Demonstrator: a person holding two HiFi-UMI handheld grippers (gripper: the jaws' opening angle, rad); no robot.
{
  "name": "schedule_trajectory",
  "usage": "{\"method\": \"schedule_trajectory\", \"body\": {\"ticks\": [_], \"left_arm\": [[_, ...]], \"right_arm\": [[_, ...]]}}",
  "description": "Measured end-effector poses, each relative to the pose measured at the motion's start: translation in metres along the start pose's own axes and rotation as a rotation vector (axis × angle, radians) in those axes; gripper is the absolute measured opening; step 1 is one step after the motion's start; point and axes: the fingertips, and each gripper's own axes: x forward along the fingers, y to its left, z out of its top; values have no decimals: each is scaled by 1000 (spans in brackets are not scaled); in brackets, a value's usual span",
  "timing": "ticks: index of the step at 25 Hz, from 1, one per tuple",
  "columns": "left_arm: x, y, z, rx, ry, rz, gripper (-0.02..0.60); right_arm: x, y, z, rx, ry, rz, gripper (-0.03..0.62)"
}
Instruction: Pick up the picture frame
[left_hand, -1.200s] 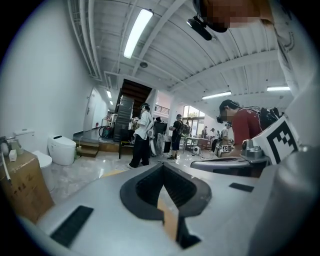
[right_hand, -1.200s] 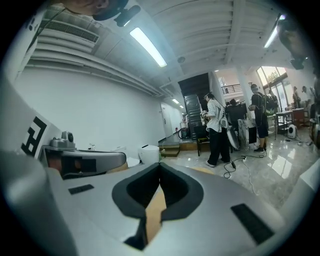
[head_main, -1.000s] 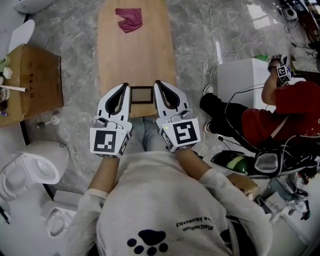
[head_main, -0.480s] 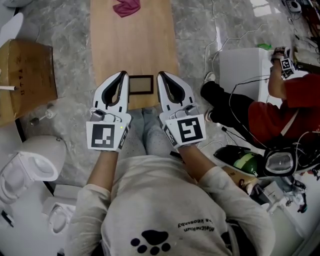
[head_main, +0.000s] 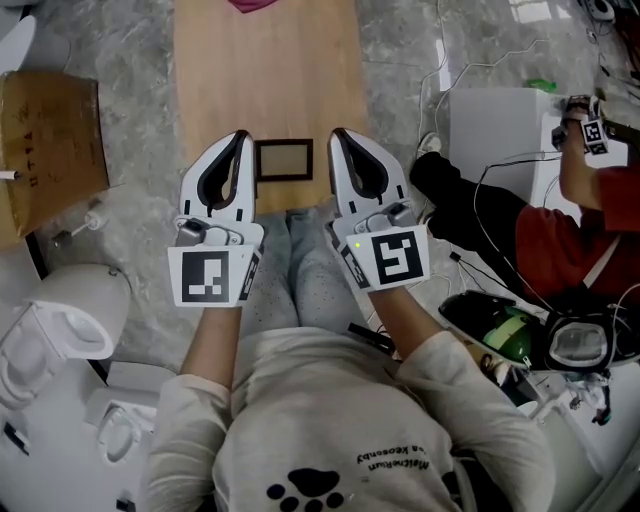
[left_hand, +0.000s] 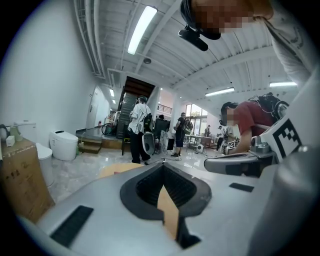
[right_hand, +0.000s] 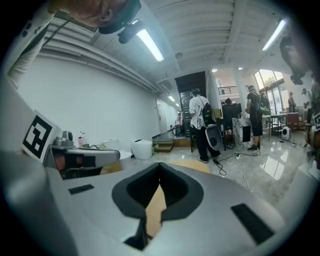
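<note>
A small dark-rimmed picture frame (head_main: 284, 159) lies flat near the front end of a long wooden table (head_main: 265, 70). My left gripper (head_main: 240, 136) hangs just left of the frame, my right gripper (head_main: 337, 134) just right of it, both above the table's near end. Both are shut with nothing between the jaws. In the left gripper view the left gripper (left_hand: 163, 163) shows its jaws meeting, with only table wood seen through the gap. The right gripper view shows the right gripper (right_hand: 159, 165) the same way. The frame is hidden in both gripper views.
A magenta cloth (head_main: 257, 5) lies at the table's far end. A cardboard box (head_main: 48, 140) stands to the left, white toilets (head_main: 60, 325) at lower left. At right a person in red (head_main: 585, 235) sits by a white box (head_main: 495, 135) amid cables.
Both grippers have sunk toward the table's near end and still flank the frame. Their jaws stay shut.
</note>
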Motion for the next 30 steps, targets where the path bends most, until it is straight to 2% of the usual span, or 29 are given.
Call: {"method": "schedule_trajectory", "body": {"ticks": [4, 16, 20, 30], "left_arm": [[3, 0, -10, 19, 5, 4, 8], [10, -7, -38, 6, 5, -26, 8], [10, -3, -57, -3, 47, -16, 8], [18, -4, -106, -23, 89, -40, 8]], "right_arm": [[4, -3, -8, -3, -6, -2, 8], [7, -7, -42, 8, 5, -13, 8], [12, -1, -54, 0, 20, 4, 8], [22, 1, -94, -8, 35, 26, 8]]}}
